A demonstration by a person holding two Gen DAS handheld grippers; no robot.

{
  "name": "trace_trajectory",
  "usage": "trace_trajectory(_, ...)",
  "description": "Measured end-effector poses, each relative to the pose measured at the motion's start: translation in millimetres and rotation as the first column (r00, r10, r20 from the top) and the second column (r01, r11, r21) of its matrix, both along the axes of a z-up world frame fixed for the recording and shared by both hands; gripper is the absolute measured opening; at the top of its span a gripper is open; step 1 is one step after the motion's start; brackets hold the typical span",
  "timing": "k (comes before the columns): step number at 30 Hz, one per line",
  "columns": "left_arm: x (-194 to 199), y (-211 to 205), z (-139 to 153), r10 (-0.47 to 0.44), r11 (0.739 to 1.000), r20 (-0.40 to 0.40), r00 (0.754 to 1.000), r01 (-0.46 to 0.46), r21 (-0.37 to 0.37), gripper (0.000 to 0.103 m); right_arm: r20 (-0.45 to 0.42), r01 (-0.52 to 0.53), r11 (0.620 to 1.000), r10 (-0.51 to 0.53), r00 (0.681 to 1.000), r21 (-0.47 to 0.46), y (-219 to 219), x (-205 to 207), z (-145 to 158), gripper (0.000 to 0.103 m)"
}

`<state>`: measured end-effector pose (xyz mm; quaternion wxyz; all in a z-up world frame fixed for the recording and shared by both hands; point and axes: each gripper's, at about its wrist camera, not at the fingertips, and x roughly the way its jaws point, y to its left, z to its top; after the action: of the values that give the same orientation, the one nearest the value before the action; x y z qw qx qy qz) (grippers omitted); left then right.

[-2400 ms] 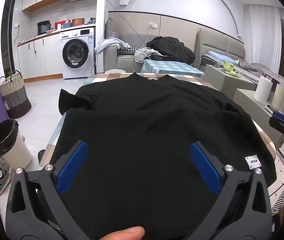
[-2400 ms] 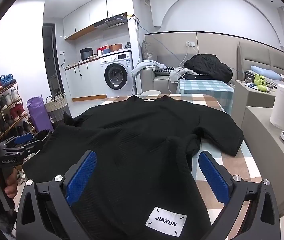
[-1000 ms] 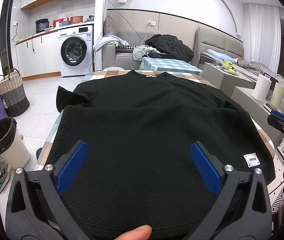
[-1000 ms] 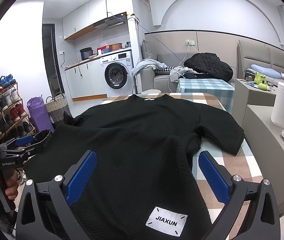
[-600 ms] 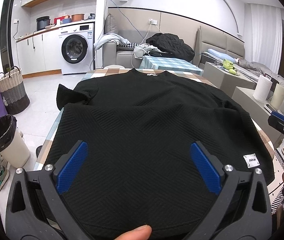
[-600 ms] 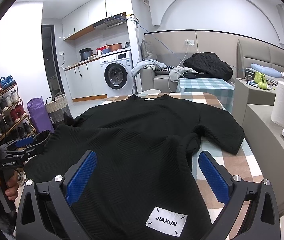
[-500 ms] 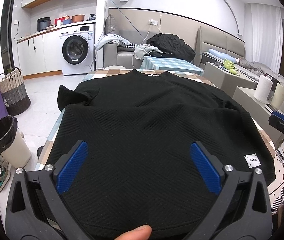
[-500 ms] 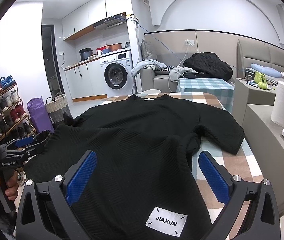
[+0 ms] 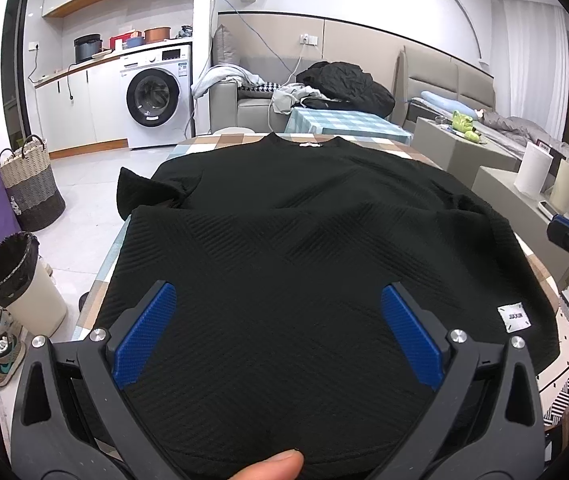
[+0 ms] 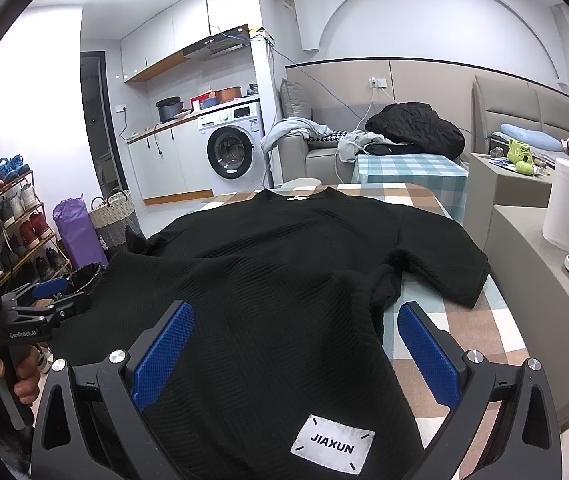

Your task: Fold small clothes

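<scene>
Black knit, the shirt [image 9: 308,248] lay flat on the checked worktop [image 10: 480,320], collar at 12 o'clock. Both claws, left [image 9: 278,332] and right [image 10: 294,354], hung spread over the hem at 6 o'clock. Folding looked unstarted; next, pinch hem corners.

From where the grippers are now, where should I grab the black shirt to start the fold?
Take the black shirt by its hem corners nearest you, coming from the near table edge. It lies flat, collar away. Both grippers are open over the hem: the right gripper above the JIAXUN label corner, the left gripper toward the other.
</scene>
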<state>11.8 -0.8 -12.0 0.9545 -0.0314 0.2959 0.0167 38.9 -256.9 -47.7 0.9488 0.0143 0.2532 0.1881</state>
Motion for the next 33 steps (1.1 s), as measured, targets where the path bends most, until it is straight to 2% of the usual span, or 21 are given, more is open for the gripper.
trace_trajectory(3,7,1,-2,0.007,1.000,-0.037,0.999,-0.007,0.010,0.102,-0.011,0.007,1.000,-0.007,1.000,0.002,0,4,1,0.103)
trace_trajectory(9,21,7,-10,-0.029,0.999,-0.112,0.993,0.024,-0.046,0.102,-0.026,0.020,1.000,-0.019,0.999,0.001,2,11,2,0.103)
trace_trajectory(14,31,13,-15,-0.041,0.997,-0.138,0.990,0.031,-0.068,0.102,-0.044,0.023,1.000,-0.023,0.999,-0.003,5,21,1,0.103)
trace_trajectory(25,57,26,-12,0.020,0.999,-0.109,0.994,-0.025,-0.048,0.102,-0.104,0.095,0.995,-0.093,0.990,0.011,-1,45,-2,0.103)
trace_trajectory(30,79,34,-11,0.037,0.998,-0.099,0.994,-0.041,-0.047,0.102,-0.148,0.176,0.984,-0.171,0.974,0.021,-18,64,-5,0.103)
trace_trajectory(33,95,43,-9,0.052,0.997,-0.091,0.994,-0.057,-0.055,0.102,-0.200,0.248,0.968,-0.234,0.951,0.048,-35,80,-8,0.103)
